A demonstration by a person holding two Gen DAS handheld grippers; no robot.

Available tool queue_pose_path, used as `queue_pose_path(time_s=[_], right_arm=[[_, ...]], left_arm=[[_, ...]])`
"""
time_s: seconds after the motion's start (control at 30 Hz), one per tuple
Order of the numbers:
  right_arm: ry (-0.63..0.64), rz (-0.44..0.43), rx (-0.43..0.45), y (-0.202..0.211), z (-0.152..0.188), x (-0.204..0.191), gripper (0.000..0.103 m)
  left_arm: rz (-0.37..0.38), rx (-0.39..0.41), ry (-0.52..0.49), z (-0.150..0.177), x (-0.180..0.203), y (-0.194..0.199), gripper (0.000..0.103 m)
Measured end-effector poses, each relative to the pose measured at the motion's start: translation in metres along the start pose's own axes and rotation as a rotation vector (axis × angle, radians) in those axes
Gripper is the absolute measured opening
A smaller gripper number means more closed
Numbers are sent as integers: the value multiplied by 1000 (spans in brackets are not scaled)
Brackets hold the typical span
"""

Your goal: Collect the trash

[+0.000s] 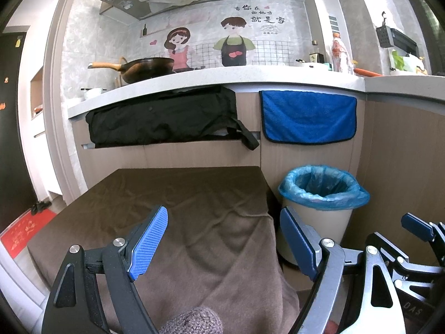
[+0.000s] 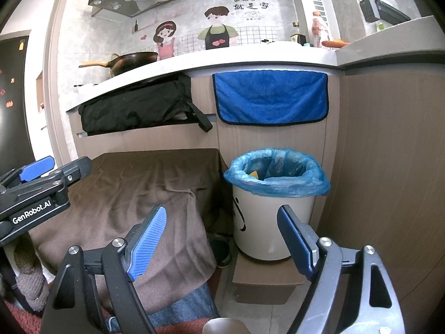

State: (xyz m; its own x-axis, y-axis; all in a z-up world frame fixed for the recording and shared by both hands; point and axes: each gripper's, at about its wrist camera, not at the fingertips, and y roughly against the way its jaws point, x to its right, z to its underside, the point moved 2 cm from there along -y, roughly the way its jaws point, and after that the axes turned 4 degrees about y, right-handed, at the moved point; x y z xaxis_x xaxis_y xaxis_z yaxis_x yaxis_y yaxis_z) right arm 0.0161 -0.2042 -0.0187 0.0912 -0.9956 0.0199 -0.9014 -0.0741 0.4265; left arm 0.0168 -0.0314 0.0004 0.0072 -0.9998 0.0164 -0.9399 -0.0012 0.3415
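Reading "GenRobot.AI", the left tool (image 2: 39, 175) hangs spread and empty beside the right tool (image 2: 222, 239), likewise released, facing the smiley-marked bin (image 2: 267, 222).

We face a pale kitchen counter (image 1: 222, 76), cartoon-couple wall tiles (image 1: 205, 41) above it, wood-grain cabinet fronts (image 1: 200, 154) below it, a brown-draped table (image 1: 178, 192) before it.

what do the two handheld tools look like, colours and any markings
Both match: the left tool and right tool have black and grey angular metal arms with silver pivot bolts and blue ribbed rubber pads. White "GenRobot.AI" lettering marks the left tool's side.
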Motion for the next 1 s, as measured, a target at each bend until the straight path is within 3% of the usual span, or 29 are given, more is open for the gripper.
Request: queue_pose_path(time_s=[1.0], right_arm=[[1, 3, 2, 3, -1, 2, 79]], left_arm=[[4, 7, 0, -3, 2, 0, 83]])
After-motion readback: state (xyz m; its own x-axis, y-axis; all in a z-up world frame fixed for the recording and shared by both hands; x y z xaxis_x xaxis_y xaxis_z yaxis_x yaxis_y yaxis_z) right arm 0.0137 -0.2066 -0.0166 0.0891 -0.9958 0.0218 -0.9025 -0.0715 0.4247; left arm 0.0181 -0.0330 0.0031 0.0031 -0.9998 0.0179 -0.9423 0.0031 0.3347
